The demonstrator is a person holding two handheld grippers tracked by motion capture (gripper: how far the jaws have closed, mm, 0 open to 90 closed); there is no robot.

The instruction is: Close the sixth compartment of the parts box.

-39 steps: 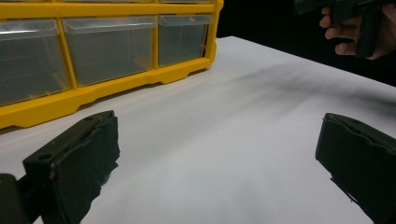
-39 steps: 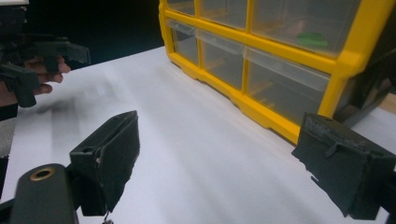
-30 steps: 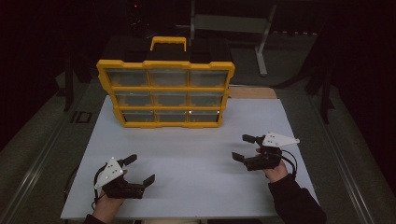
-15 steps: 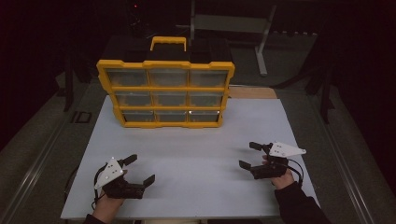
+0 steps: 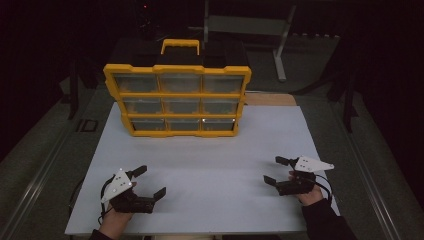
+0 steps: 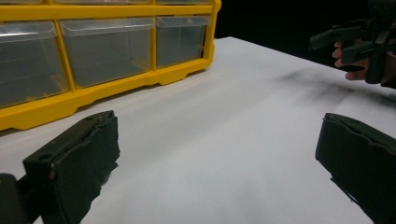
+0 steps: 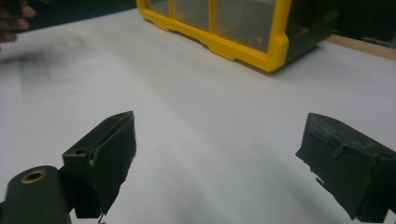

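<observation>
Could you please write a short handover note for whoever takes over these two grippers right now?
Left gripper: open, holding nothing, low over the near left of the white table top.
Right gripper: open, holding nothing, near right of the table.
Yellow plastic organiser case with nine clear drawers: upright at the far edge, handle up, every drawer closed, apart from both grippers.
Done: nothing visible on the case.
Left: probably reach forward to the case; which drawer cannot be told.
</observation>
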